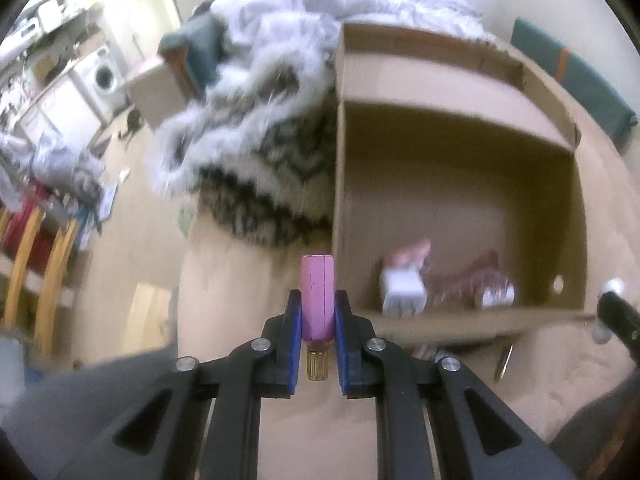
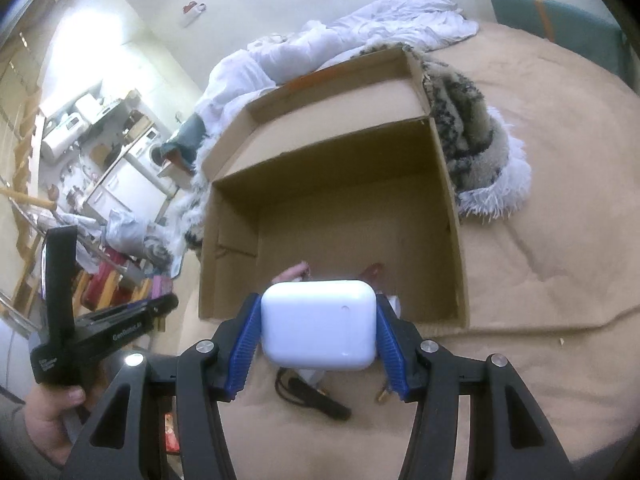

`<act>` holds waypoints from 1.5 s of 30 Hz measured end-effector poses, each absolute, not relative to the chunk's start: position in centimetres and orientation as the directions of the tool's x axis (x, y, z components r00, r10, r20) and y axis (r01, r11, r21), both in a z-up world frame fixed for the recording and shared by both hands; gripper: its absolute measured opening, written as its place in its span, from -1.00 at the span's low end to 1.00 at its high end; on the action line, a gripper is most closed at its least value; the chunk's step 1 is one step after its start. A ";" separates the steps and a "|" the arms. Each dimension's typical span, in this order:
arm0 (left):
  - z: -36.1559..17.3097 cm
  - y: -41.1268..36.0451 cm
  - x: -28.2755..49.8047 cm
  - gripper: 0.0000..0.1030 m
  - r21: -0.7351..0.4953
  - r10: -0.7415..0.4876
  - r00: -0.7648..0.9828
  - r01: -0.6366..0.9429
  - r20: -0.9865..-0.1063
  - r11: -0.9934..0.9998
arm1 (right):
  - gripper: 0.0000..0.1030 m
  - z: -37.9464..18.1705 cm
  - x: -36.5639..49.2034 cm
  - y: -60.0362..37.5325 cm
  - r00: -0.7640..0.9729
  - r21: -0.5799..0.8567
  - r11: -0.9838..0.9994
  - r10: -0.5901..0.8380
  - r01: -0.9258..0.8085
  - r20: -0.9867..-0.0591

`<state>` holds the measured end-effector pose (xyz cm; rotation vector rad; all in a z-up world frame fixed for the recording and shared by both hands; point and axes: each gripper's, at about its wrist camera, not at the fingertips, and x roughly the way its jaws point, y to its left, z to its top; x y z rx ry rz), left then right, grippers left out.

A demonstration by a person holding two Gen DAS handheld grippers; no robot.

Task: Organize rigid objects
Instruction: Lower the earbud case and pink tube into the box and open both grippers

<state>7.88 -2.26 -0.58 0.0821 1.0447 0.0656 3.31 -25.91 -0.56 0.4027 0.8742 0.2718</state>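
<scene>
L claw (image 1: 317,312) clenched on pink bottle (image 1: 317,296), gold cap toward cam, held above tan blanket (image 1: 240,280), just left of box (image 1: 460,200). R claw (image 2: 319,328) grasping white case (image 2: 319,326) by its sides, box (image 2: 340,208) right ahead. Inside box: pink & white bits near front wall. Fur throw (image 2: 472,128) beyond box.

Both my wrist feeds bow hard at the rims, with black corners. The left view is smeared by motion blur: the cardboard box (image 1: 460,168) and fluffy blanket (image 1: 248,120) look soft. The right view is sharper. Indoor light is even and warm; a glare patch blows out the wall (image 2: 80,52) at upper left. Shadows are soft.
</scene>
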 end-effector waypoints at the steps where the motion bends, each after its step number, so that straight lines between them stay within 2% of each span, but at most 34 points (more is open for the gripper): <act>1: -0.3 -2.5 8.5 -0.74 0.098 0.088 0.515 -0.008 -0.852 0.995 | 0.12 -0.5 3.9 -26.1 0.614 0.448 0.892 0.388 -0.063 -0.687; 9: 0.1 -5.2 13.0 -0.74 0.087 0.047 0.551 0.047 -0.833 0.995 | 0.12 -0.9 9.2 -26.5 0.598 0.407 0.911 0.366 -0.073 -0.713; 19: -4.3 -7.9 16.5 -0.74 0.099 0.030 0.516 0.107 -0.856 0.989 | 0.12 -3.5 14.2 -25.7 0.549 0.341 0.936 0.329 -0.085 -0.768; 24: -6.0 -8.1 16.9 -0.74 0.080 0.017 0.485 0.109 -0.874 0.991 | 0.12 -4.7 14.4 -24.6 0.520 0.297 0.949 0.308 -0.107 -0.797; 32: -7.9 -8.7 17.0 -0.74 0.126 0.053 0.463 0.128 -0.885 0.984 | 0.12 -6.7 14.8 -23.1 0.456 0.241 0.962 0.272 -0.125 -0.847; 45: -9.5 -8.5 17.0 -0.74 0.127 0.057 0.427 0.135 -0.902 0.983 | 0.12 -7.9 15.4 -24.0 0.404 0.268 0.960 0.277 -0.079 -0.872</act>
